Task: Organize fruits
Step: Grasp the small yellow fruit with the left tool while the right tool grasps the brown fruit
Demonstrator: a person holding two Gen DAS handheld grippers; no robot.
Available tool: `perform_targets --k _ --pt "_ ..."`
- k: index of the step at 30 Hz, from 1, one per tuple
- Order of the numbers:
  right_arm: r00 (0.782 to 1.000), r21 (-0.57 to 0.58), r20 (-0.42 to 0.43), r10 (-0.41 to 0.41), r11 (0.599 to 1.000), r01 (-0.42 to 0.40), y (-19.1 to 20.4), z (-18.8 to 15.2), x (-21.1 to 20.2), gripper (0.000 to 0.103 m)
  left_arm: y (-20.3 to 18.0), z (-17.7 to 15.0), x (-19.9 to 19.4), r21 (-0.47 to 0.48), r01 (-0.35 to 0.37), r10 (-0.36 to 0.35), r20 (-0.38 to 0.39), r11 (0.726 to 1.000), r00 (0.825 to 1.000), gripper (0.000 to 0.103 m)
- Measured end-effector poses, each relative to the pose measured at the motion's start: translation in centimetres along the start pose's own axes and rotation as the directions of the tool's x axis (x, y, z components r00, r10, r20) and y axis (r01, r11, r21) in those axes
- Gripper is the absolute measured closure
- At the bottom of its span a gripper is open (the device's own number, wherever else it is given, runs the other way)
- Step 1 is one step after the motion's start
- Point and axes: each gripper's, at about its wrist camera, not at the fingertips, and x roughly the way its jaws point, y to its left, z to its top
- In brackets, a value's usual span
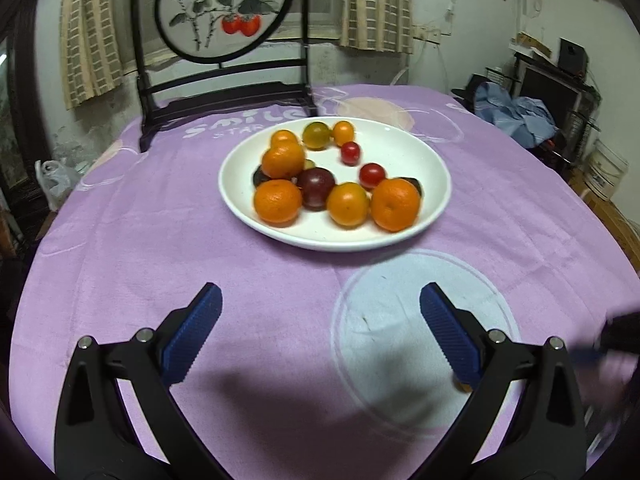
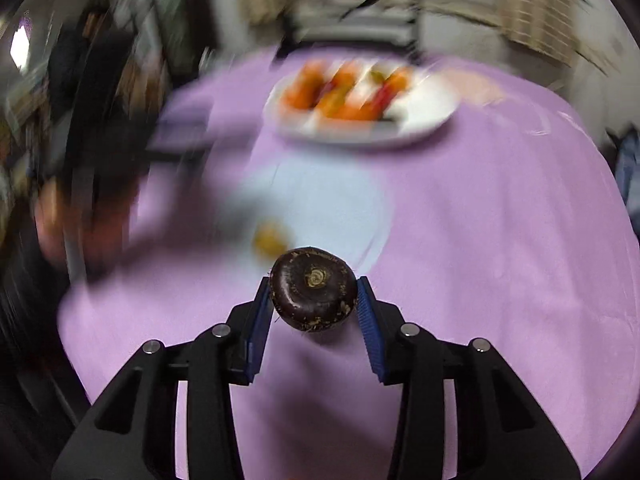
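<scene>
A white plate on the purple tablecloth holds several oranges, small red tomatoes, a green-yellow one and dark purple fruits. My left gripper is open and empty, hovering over the cloth in front of the plate. My right gripper is shut on a dark brown water chestnut, held above the cloth. The plate shows blurred in the right wrist view. A small yellow fruit lies on the cloth just beyond the chestnut.
A dark wooden stand with a round painted screen stands behind the plate. A pale blue circle is printed on the cloth. Clutter and shelves fill the right side of the room. The right wrist view is motion-blurred.
</scene>
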Motion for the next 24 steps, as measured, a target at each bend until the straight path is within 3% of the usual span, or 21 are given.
perform_targets --k 4,7,9,11,18,21,24 --pt "0.982 0.075 0.176 0.063 0.994 -0.077 -3.1 3.7 -0.7 0.061 -1.7 -0.8 -0.7 0.089 0.157 -0.156 -0.024 0.984 0.988 0.003" --pt "0.963 0.106 0.237 0.129 0.982 -0.158 -4.8 3.7 -0.2 0.061 -3.5 -2.0 -1.0 0.174 0.232 -0.226 -0.055 0.957 0.973 0.017" --pt "0.973 0.120 0.198 0.120 0.982 -0.145 -5.1 3.4 0.3 0.061 -4.7 -2.9 -0.8 0.228 0.266 -0.252 -0.090 0.936 0.963 0.029" --pt "0.978 0.103 0.179 0.109 0.986 -0.128 -4.8 3.2 0.4 0.061 -5.8 -3.5 -0.4 0.273 0.278 -0.255 -0.119 0.921 0.960 0.035" --pt "0.978 0.042 0.162 0.132 0.989 -0.141 -2.7 3.0 0.3 0.061 -7.3 -4.5 0.3 0.330 0.298 -0.259 -0.157 0.896 0.953 0.036" --pt "0.980 0.033 0.149 0.133 0.990 -0.139 -2.4 2.9 0.6 0.061 -7.5 -4.3 0.8 0.324 0.315 -0.265 -0.189 0.892 0.946 0.053" --pt "0.979 0.027 0.152 0.135 0.990 -0.141 -2.2 2.8 0.5 0.061 -7.6 -4.5 1.3 0.318 0.326 -0.268 -0.214 0.890 0.939 0.063"
